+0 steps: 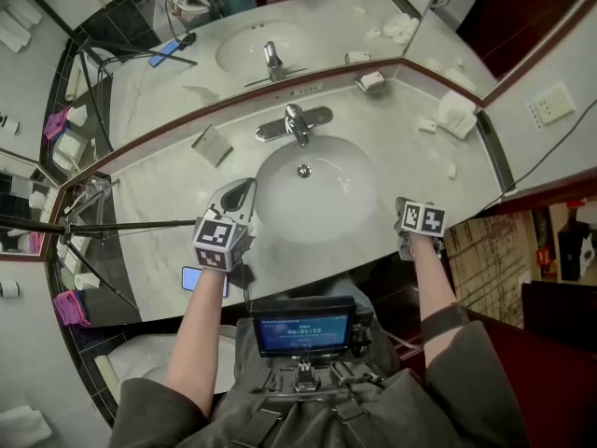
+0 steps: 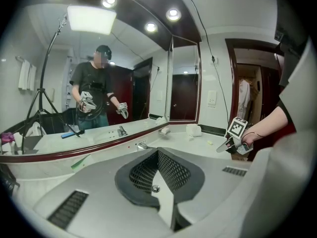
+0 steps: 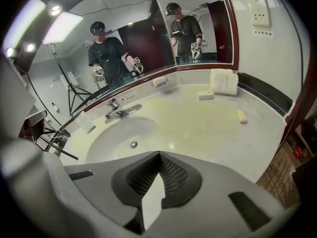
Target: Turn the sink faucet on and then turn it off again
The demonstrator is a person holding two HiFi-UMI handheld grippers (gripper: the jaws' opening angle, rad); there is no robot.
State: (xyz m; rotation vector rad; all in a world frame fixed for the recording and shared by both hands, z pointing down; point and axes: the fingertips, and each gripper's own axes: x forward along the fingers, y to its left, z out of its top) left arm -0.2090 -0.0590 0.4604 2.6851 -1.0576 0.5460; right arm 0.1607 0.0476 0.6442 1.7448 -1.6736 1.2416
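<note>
1. The curved chrome metal faucet (image 1: 295, 122) is polished and mirror-bright. The small round metal drain plug (image 1: 303, 170) has the same shine.
2. The white oval ceramic basin (image 1: 326, 203) is smooth and glossy.
3. The pale stone-look counter (image 1: 159, 189) is polished and faintly veined, and it catches bright highlights.
4. The dark red band (image 2: 74, 149) under the wall mirror (image 1: 280, 17) looks like lacquered wood with a gloss finish.
5. The folded white towel (image 1: 457, 115) is soft, matt cloth.
6. The left gripper (image 2: 157, 152) and right gripper (image 3: 159, 155) have matt grey plastic shells. Their pads (image 2: 143, 173) are black with a fine, rough grid texture.
</note>
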